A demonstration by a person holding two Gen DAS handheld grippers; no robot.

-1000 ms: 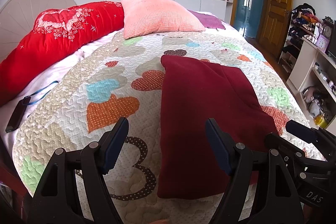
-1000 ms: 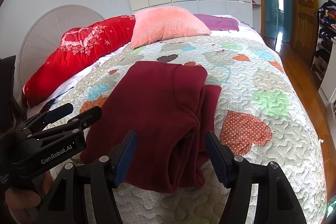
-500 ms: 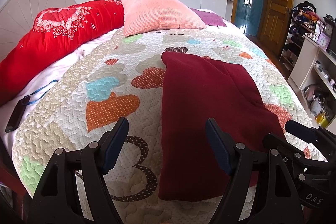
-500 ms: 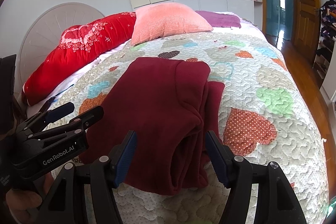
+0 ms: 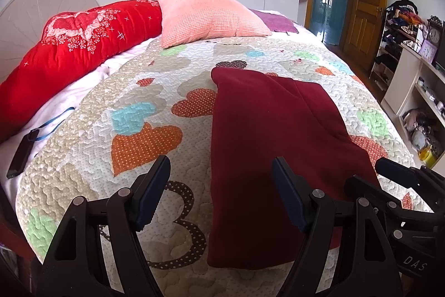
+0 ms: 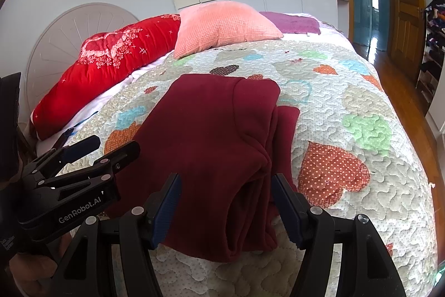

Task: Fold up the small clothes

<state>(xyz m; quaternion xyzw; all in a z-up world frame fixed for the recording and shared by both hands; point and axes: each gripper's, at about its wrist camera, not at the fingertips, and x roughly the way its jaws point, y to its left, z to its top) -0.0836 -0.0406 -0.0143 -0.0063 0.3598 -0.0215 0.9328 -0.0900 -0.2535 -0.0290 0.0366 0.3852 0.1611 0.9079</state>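
Observation:
A dark red garment [image 5: 267,135] lies folded lengthwise on the heart-patterned quilt [image 5: 139,113]; in the right wrist view [image 6: 211,141] its layered folded edge runs along its right side. My left gripper [image 5: 221,185] is open and empty, hovering over the garment's near left edge. My right gripper [image 6: 225,199] is open and empty, above the garment's near end and folded edge. Each gripper shows in the other's view: the right one [image 5: 395,180] and the left one [image 6: 94,149].
A red bolster [image 5: 72,46], a pink pillow [image 5: 208,16] and a purple cloth [image 5: 275,22] lie at the bed's head. A black device with a blue strap [image 5: 20,155] lies at the left edge. Shelves [image 5: 417,91] stand on the right.
Both grippers have eased slightly forward and lower toward the garment's near end, staying open. The garment has not moved.

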